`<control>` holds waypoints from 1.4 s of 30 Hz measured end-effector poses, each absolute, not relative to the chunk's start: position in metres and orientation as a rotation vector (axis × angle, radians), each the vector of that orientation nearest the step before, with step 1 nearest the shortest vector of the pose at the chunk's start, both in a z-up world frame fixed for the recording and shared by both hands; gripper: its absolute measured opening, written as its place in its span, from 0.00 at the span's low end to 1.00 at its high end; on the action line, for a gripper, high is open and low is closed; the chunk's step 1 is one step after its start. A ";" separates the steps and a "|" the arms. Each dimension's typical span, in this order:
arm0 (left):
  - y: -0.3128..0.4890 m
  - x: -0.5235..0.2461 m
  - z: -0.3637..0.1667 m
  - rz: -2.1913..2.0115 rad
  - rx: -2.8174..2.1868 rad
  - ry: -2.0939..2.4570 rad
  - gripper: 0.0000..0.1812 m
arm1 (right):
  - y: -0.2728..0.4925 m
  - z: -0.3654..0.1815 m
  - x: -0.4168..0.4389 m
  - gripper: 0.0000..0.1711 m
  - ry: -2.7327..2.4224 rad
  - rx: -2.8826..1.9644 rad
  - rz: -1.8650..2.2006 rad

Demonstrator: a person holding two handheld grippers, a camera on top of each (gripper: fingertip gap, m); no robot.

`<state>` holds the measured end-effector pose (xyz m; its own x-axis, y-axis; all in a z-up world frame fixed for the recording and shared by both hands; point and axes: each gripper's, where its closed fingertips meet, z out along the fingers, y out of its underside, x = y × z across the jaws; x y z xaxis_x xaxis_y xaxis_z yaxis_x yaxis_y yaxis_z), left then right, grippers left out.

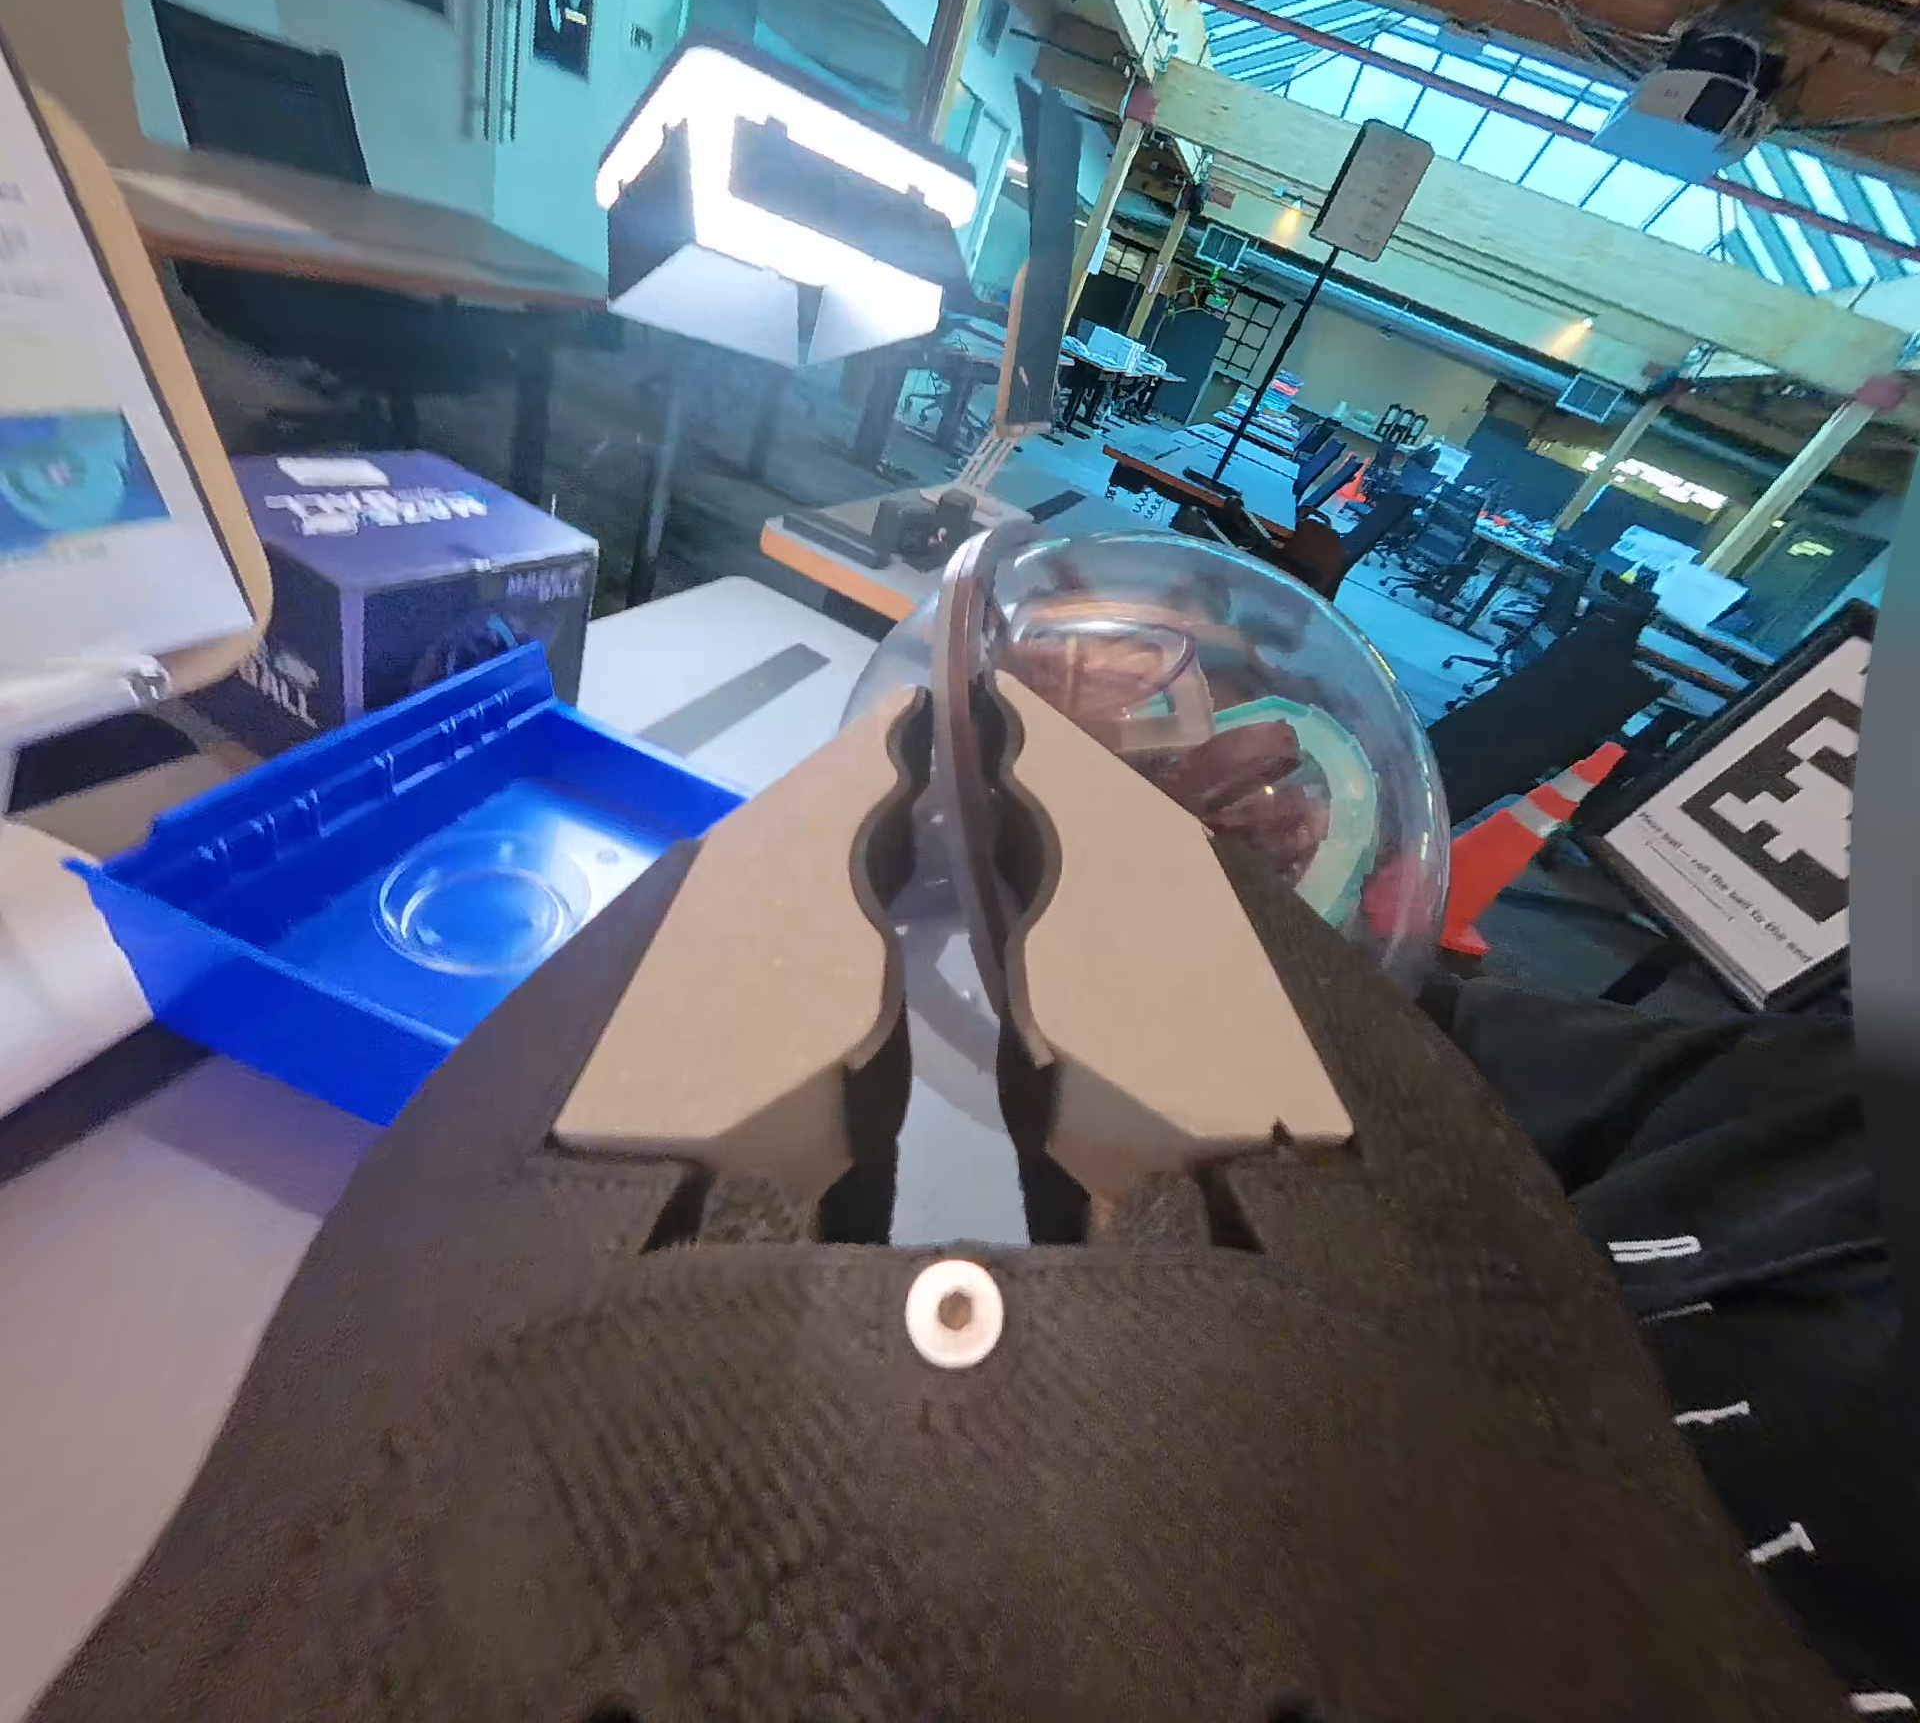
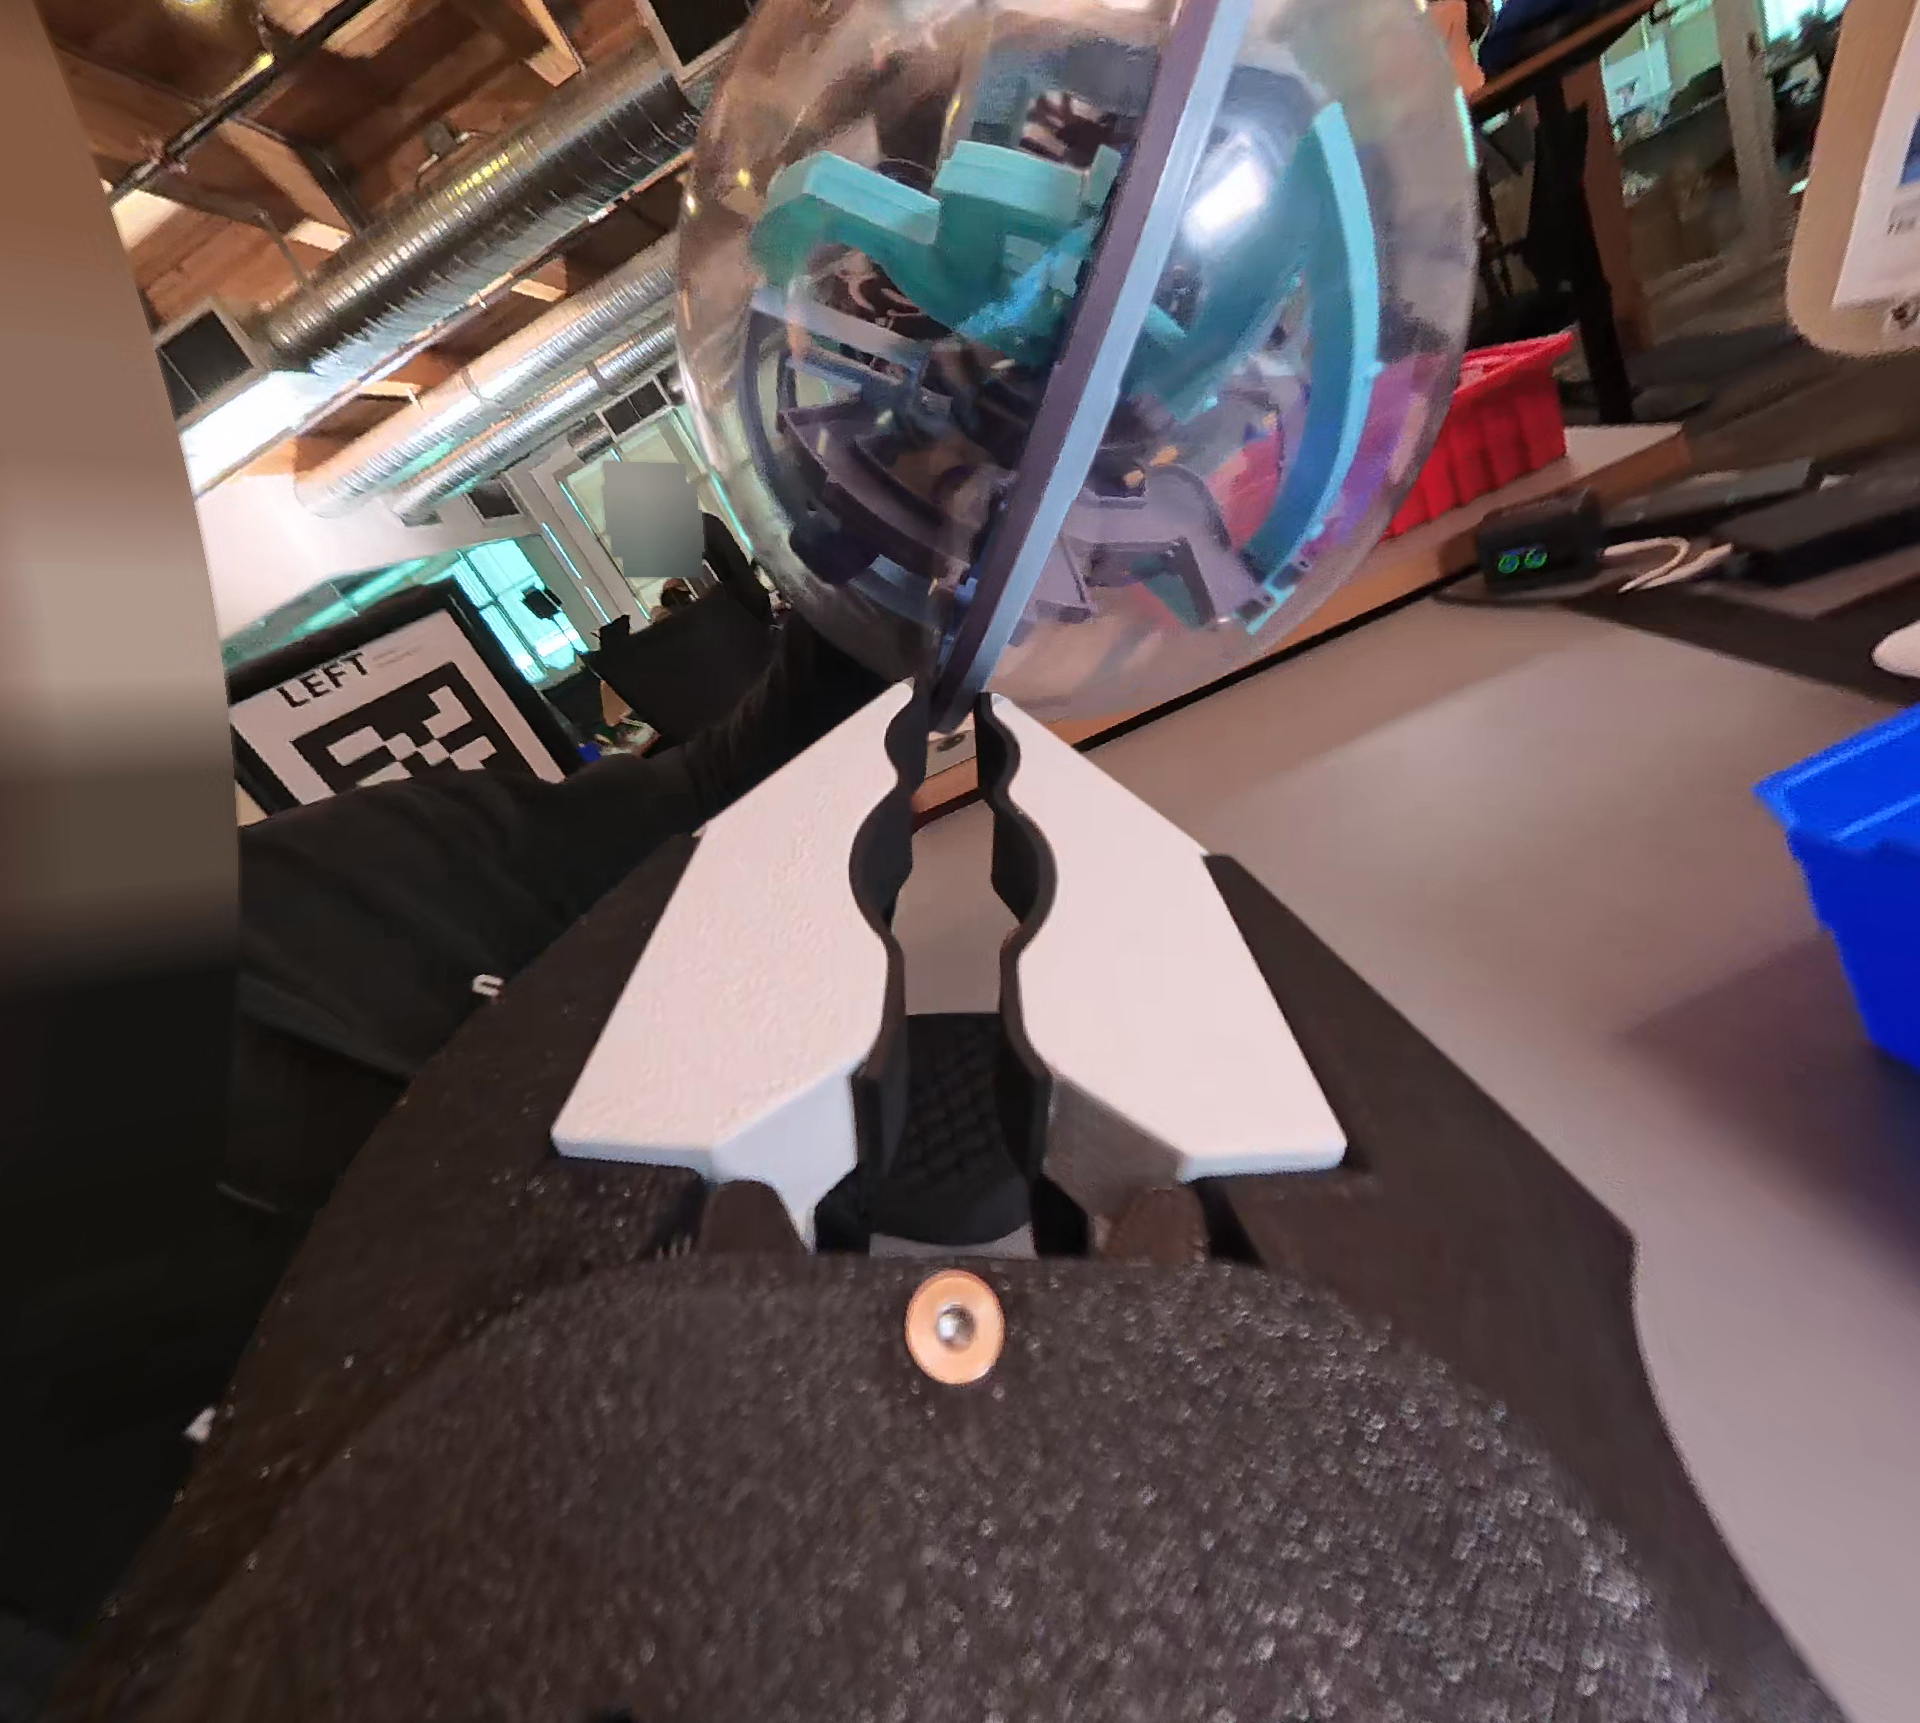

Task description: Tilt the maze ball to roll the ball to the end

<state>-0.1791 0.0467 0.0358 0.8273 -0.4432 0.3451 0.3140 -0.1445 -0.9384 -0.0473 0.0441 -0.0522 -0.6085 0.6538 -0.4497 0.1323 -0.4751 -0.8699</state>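
I hold the maze ball (image 2: 1081,271) off the grey table (image 2: 1455,842), right of the blue tray (image 1: 343,894). My left gripper (image 1: 951,707) and right gripper (image 2: 951,707) each clamp its dark equatorial rim (image 2: 1132,271), which is tilted.

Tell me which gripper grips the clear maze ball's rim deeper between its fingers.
The left gripper: the clear plastic maze ball has its dark rim deep between those fingers. The right gripper pinches it only at the tips.
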 end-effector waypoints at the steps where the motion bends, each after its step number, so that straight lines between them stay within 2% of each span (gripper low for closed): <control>1: 0.050 -0.181 0.027 -0.676 -1.601 0.087 0.03 | 0.043 -0.057 -0.046 0.03 -1.361 -1.178 2.167; 11: 0.071 -0.192 -0.056 -0.831 -1.729 -0.056 0.03 | 0.034 -0.087 -0.038 0.03 -1.293 -1.320 2.298; 13: 0.070 -0.191 -0.060 -0.838 -1.729 -0.042 0.00 | 0.036 -0.090 -0.039 0.03 -1.279 -1.335 2.300; 14: 0.069 -0.184 -0.057 -0.865 -1.712 -0.007 0.00 | 0.038 -0.092 -0.041 0.00 -1.266 -1.347 2.287; 17: 0.070 -0.165 -0.069 -0.767 -1.786 0.128 0.00 | 0.043 -0.107 -0.049 0.00 -1.289 -1.392 2.198; 22: 0.074 -0.167 -0.142 -0.732 -1.923 0.087 0.00 | 0.050 -0.159 -0.055 0.00 -1.336 -1.582 2.061; 27: 0.069 -0.183 -0.147 -0.706 -1.848 0.035 0.00 | 0.069 -0.159 -0.052 0.00 -1.345 -1.550 1.961; 30: 0.062 -0.182 -0.165 -0.808 -1.873 -0.024 0.18 | 0.088 -0.160 -0.049 0.00 -1.352 -1.534 1.838; 32: 0.061 -0.180 -0.176 -0.855 -1.844 -0.069 0.27 | 0.108 -0.167 -0.048 0.06 -1.337 -1.542 1.706; 34: 0.064 -0.175 -0.184 -0.893 -1.804 -0.102 0.34 | 0.124 -0.173 -0.050 0.08 -1.312 -1.529 1.607; 39: 0.077 -0.161 -0.191 -0.956 -1.740 -0.126 0.42 | 0.126 -0.188 -0.059 0.14 -1.354 -1.520 1.477; 42: 0.082 -0.167 -0.193 -0.956 -1.731 -0.134 0.41 | 0.130 -0.188 -0.062 0.14 -1.350 -1.495 1.413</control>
